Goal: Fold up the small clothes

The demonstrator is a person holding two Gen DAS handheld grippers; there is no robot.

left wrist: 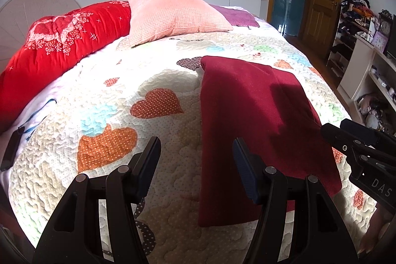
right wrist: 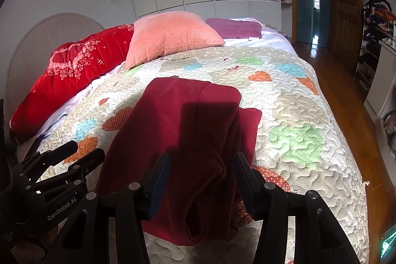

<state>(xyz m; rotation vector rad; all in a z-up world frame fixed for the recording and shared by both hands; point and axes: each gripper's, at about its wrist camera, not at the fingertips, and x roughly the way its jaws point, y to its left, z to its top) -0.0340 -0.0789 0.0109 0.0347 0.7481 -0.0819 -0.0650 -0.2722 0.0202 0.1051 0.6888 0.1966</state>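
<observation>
One dark red garment point(right wrist: 188, 140) lies lengthwise on the patchwork quilt point(right wrist: 309, 140), already doubled along its length, with a thick rolled fold bunched at its near right side and a lower layer poking out just beyond it, so it reads as partly folded and laid flat for the next crosswise fold. Its long left edge runs straight and bare in the left view, while the near hem sits close to the quilt's front border. Neither tool grips anything: the right gripper point(right wrist: 201, 165) hovers wide open above the bunched fold, probably lining up to pinch it, and the left gripper point(left wrist: 195, 150) hangs equally wide open beside the left edge, over quilt. Open quilt stretches ahead to the pink pillow point(right wrist: 170, 36) and red bolster point(right wrist: 74, 73), leaving ample room; the right side drops to wooden floor point(right wrist: 346, 90).
</observation>
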